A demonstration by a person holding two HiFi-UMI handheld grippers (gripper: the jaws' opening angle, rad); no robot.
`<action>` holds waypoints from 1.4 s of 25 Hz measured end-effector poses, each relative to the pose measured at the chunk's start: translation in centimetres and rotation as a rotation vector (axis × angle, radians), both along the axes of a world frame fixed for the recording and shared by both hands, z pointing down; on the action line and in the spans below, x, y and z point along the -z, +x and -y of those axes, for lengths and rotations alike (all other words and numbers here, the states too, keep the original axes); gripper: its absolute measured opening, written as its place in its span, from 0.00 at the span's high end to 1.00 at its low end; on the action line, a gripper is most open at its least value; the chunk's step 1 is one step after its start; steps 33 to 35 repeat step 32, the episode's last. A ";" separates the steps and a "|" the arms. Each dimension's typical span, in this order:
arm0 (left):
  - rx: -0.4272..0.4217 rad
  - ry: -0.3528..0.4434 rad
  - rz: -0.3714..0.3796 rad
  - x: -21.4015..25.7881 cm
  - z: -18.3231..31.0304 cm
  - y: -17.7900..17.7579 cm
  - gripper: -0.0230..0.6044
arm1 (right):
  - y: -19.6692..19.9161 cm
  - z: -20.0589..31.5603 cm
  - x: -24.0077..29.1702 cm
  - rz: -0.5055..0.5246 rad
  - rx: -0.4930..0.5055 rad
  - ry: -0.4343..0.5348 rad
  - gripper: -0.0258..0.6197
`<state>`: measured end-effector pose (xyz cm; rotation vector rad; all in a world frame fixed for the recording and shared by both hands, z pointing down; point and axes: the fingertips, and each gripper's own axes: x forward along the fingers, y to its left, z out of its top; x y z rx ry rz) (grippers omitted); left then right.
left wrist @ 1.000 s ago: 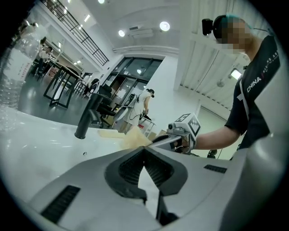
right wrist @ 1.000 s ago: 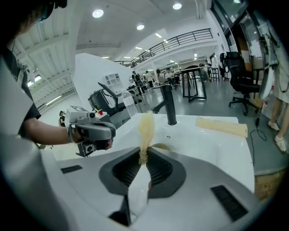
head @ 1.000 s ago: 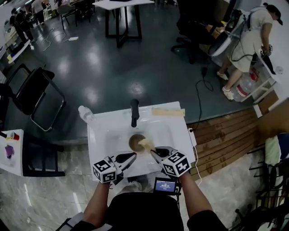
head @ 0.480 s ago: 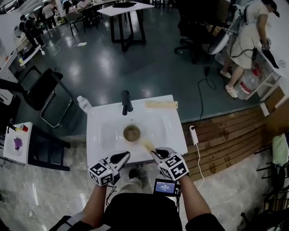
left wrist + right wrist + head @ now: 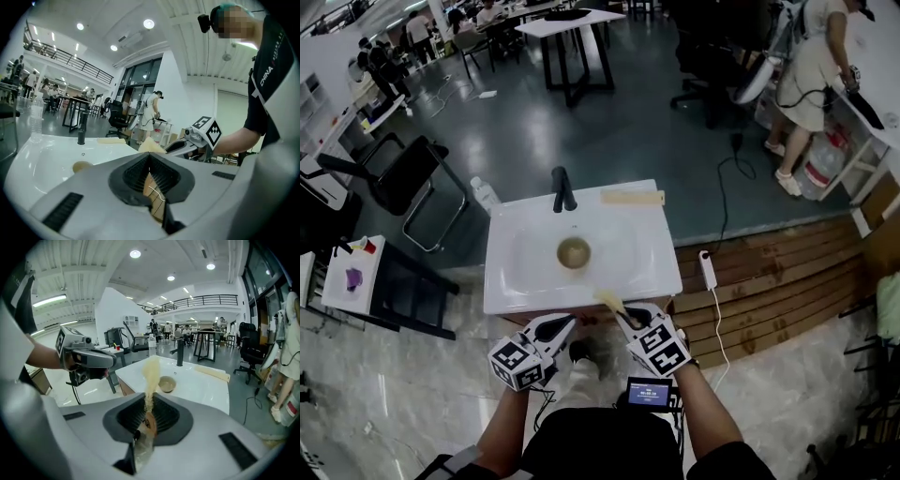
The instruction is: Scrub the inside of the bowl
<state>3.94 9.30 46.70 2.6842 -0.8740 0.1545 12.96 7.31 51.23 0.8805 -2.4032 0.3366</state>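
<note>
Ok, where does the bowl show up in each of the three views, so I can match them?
Head view: bowl just above centre, in the middle of the white sink.
Left gripper view: bowl lower left, on the sink, just above the gripper body.
Right gripper view: bowl near centre, just right of the sponge.
Shared landmark: the black faucet beyond the bowl.

Black faucet (image 5: 563, 190) on white sink (image 5: 511, 281) rim, pale plank (image 5: 632, 197) beside it. Water bottle (image 5: 486, 197) off back-left corner.
</note>
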 end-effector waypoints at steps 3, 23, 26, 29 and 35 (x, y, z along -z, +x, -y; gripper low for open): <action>0.019 -0.008 -0.007 0.0 -2.4 0.1 0.96 | -0.2 -1.9 0.3 0.032 -0.001 0.010 0.90; 0.009 -0.034 0.039 -1.6 -9.6 -1.5 0.96 | -0.8 -7.3 2.0 0.152 -0.090 0.036 0.90; 0.012 -0.034 0.032 -1.6 -9.9 -1.6 0.96 | -0.7 -7.8 2.1 0.153 -0.091 0.036 0.90; 0.006 -0.027 0.028 -1.3 -10.0 -1.5 0.96 | -0.8 -8.1 2.3 0.152 -0.089 0.038 0.90; -0.002 -0.016 0.041 -1.1 -10.1 -1.4 0.96 | -0.8 -8.4 2.5 0.149 -0.087 0.039 0.90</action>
